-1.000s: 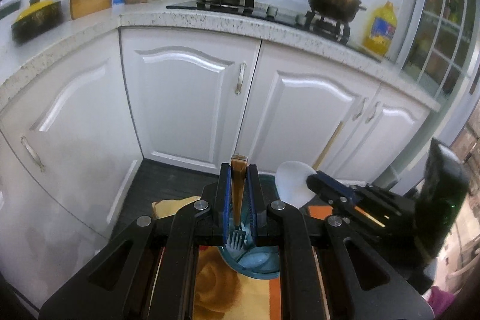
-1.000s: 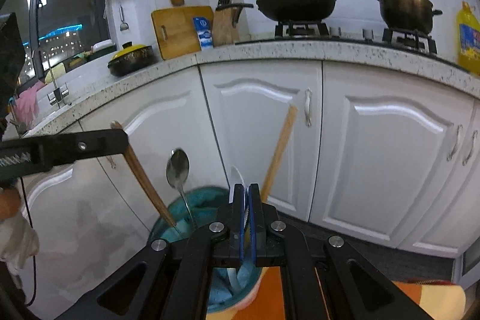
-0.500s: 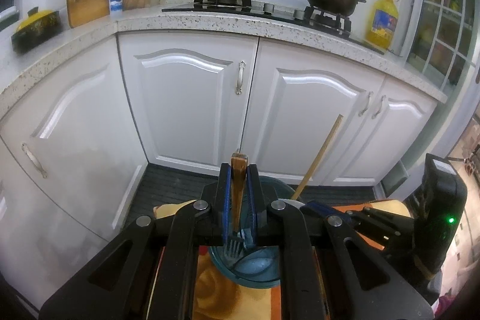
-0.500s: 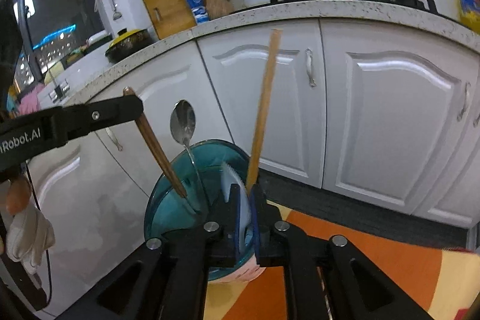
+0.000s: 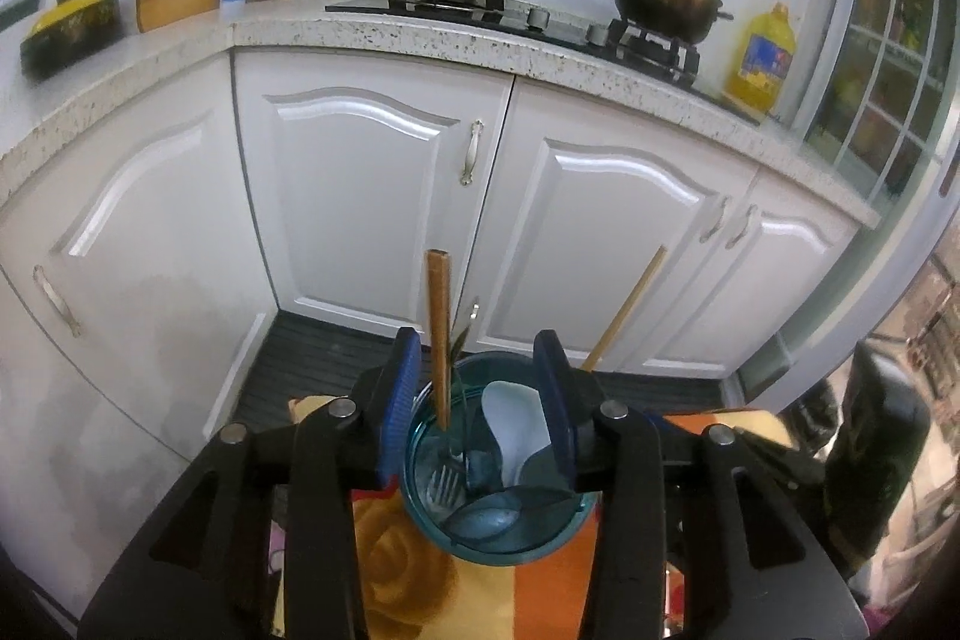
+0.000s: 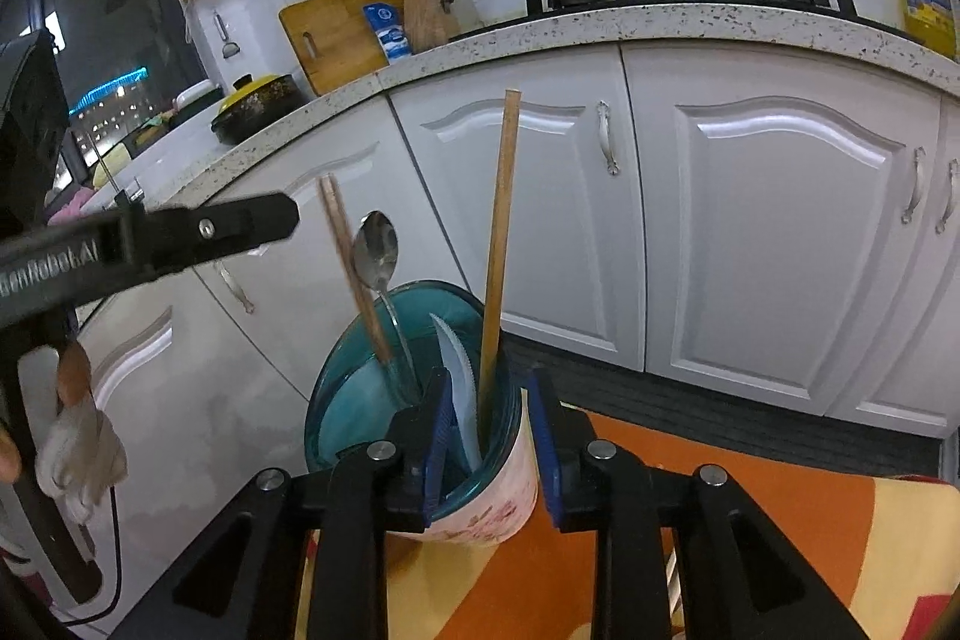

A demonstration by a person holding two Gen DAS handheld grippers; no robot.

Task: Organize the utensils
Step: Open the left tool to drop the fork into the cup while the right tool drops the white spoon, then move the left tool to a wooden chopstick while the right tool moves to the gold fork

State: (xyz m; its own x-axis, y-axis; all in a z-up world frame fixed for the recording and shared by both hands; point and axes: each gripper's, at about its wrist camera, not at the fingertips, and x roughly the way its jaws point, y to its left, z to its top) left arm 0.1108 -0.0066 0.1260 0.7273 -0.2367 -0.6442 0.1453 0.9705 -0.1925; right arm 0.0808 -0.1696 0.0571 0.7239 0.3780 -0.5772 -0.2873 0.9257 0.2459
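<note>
Over the teal glass holder [image 5: 498, 514], which stands on the orange flowered cloth [image 5: 390, 580], both tools are letting go. A second ago the left hand-held gripper [image 5: 477, 400] pinched the wooden-handled fork [image 5: 440, 340] between its blue pads; now its jaws are opening and stand wide, well clear of the handle on either side. The fork stays upright by itself, tines down on the holder's floor.

The right hand-held gripper [image 6: 486, 427] was clamped on the white scoop [image 6: 459, 388] and the long chopstick [image 6: 499, 244]; its jaws are opening too, and the pads no longer press on either. The scoop and the chopstick lean inside the holder, next to the metal spoon [image 6: 377, 250], whose bowl points up above the rim.

So both deliveries look finished: four utensils rest in the one container, none held. No loose cutlery shows on the cloth in either view, though much of it is hidden behind the tools, so I cannot tell whether more remains. The sensible next move seems to be drawing both tools back and up without brushing the tall handles, since a knock could tip the holder, which sits near the edge of the worktop.
</note>
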